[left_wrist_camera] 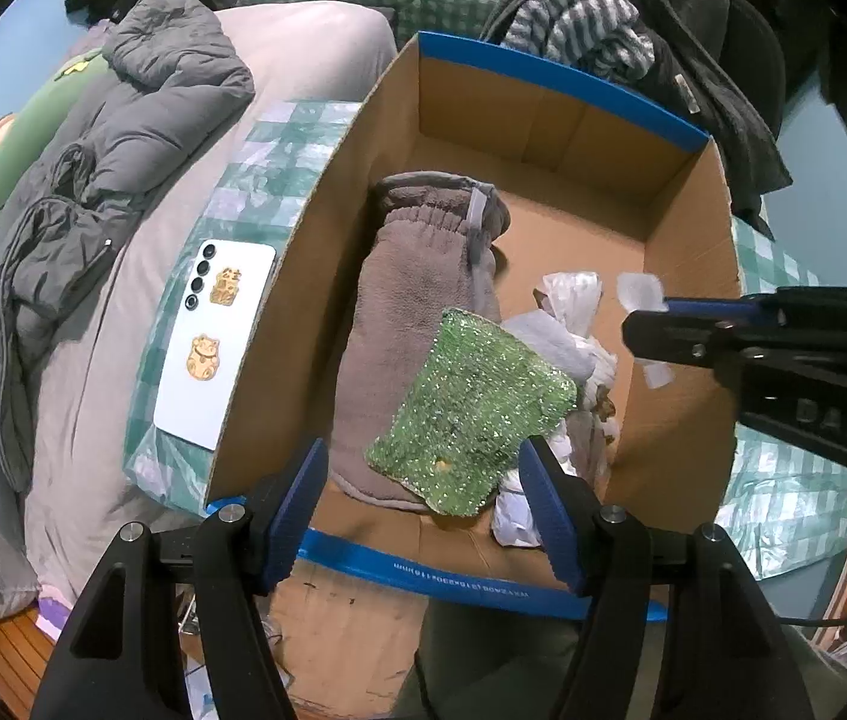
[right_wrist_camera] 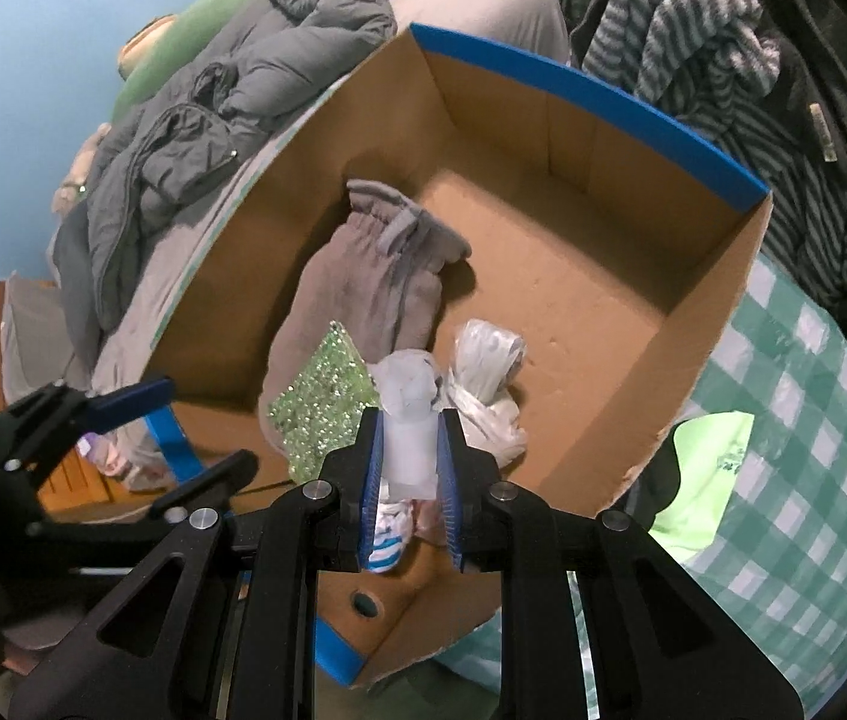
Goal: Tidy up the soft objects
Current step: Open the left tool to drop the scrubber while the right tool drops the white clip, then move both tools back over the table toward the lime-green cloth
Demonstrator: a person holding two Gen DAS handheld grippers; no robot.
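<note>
While the right gripper [right_wrist_camera: 410, 450] pinches a white plastic bag [right_wrist_camera: 408, 420] above the box's [left_wrist_camera: 543, 120] near edge, the left gripper [left_wrist_camera: 423, 510] hangs spread, green sequin cloth [left_wrist_camera: 471, 408] just ahead inside.

Dim indoor light, bluish cast, soft shadows, fisheye-warped edges

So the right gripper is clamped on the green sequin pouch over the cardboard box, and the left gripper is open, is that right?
Not quite. The right gripper is shut on a white plastic bag, not the green sequin pouch, which lies free in the cardboard box on the grey fleece. The right wrist view shows it. The left gripper is indeed open.
</note>
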